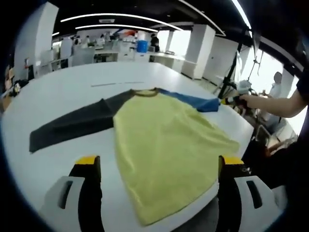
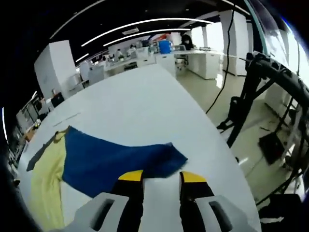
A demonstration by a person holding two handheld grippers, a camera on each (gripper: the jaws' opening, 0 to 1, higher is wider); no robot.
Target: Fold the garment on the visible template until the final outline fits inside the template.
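A long-sleeved shirt lies flat on the white table (image 1: 58,92). Its body is yellow (image 1: 164,145), one sleeve is dark grey (image 1: 72,125) and the other blue (image 1: 195,100). My left gripper (image 1: 159,162) is open, jaws wide apart, hovering over the shirt's hem and holding nothing. In the right gripper view the blue sleeve (image 2: 111,159) spreads out ahead, its cuff edge just at the tips of my right gripper (image 2: 161,178). Those jaws stand a narrow gap apart with bare table between them. The right gripper (image 1: 228,100) also appears at the sleeve's end, held by a person's hand (image 1: 251,100).
Faint thin marks (image 1: 111,84) lie on the table beyond the collar. The table's right edge (image 2: 217,140) drops to the floor, where a black stand (image 2: 251,96) and cables sit. Desks and pillars fill the far room. A person (image 1: 276,87) stands at the right.
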